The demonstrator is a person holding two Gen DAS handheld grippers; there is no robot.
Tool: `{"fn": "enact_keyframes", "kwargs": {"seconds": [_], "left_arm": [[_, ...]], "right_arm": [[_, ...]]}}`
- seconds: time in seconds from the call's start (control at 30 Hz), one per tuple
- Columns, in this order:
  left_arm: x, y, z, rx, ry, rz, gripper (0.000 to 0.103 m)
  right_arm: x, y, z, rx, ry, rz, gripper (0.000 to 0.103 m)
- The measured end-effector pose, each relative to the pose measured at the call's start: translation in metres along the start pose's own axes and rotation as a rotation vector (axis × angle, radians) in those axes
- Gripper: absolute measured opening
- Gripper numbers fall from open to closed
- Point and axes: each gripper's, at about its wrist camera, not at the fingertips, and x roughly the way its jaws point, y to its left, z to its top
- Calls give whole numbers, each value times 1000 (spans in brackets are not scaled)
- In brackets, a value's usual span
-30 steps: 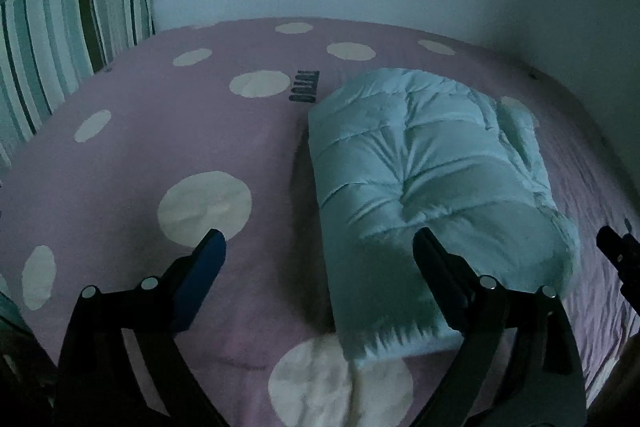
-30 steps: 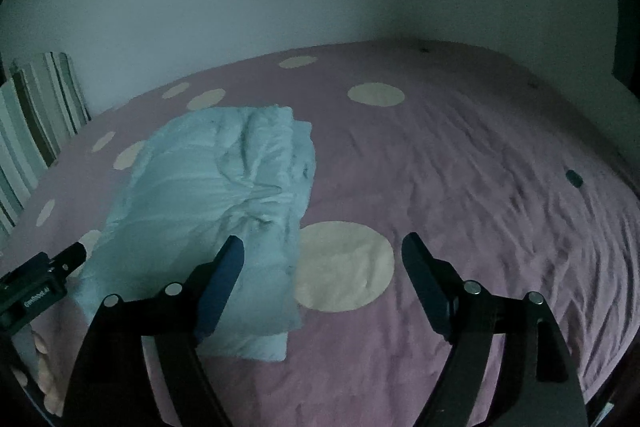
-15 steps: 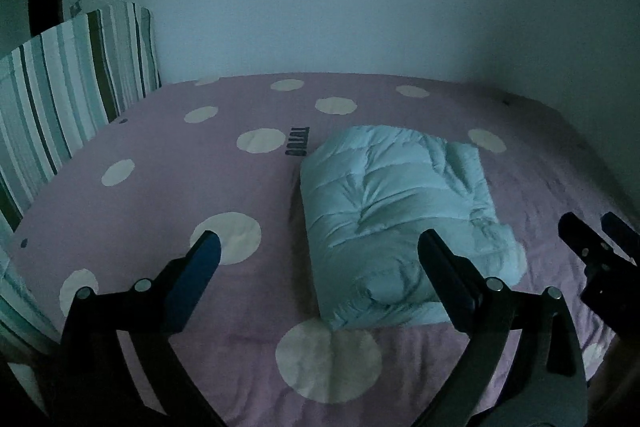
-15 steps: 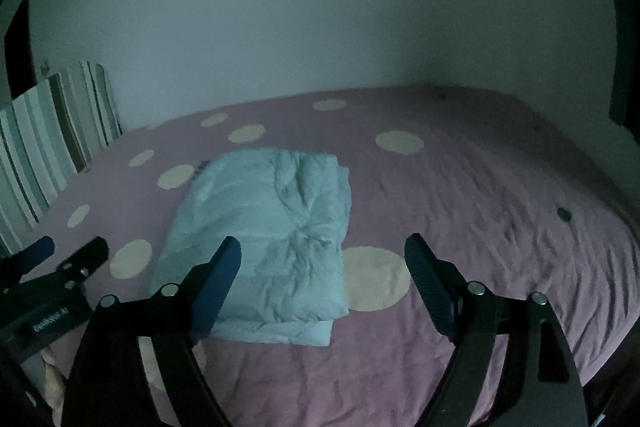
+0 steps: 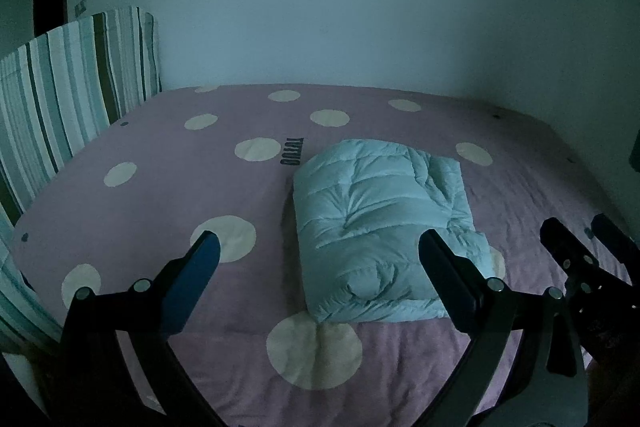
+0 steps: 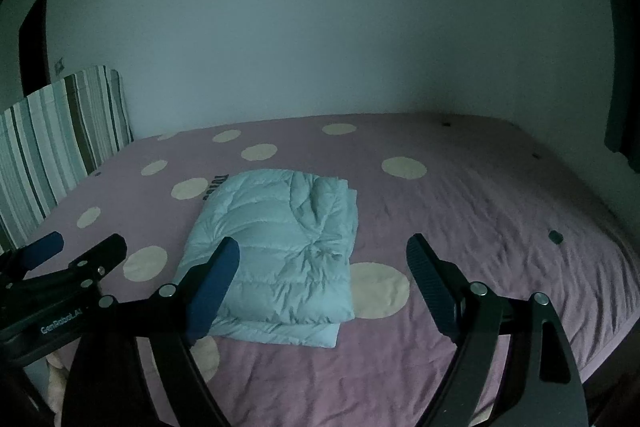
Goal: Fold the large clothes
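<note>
The folded jacket (image 5: 384, 227) lies mid-bed (image 5: 160, 195), clear ahead of both claws, left (image 5: 320, 259) and right (image 6: 322, 267), each spread apart, empty.

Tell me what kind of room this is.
Most likely a bedroom: a wide bed under a pink polka-dot sheet fills a corner, a striped headboard stands at one end, and a folded puffer jacket lies on it.

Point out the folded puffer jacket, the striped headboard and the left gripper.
folded puffer jacket (image 5: 380, 227), left wrist view, middle of its quilted top.
striped headboard (image 5: 72, 87), left wrist view, striped front.
left gripper (image 5: 318, 255), left wrist view, midway between fingertips.
</note>
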Motion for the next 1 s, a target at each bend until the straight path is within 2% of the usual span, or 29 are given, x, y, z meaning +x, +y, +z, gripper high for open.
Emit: {"fn": "enact_keyframes", "kwargs": {"seconds": [1.0], "left_arm": [[-4, -1, -4, -14, -3, -3, 100]], "right_arm": [[-2, 2, 0, -1, 1, -3, 85]]}}
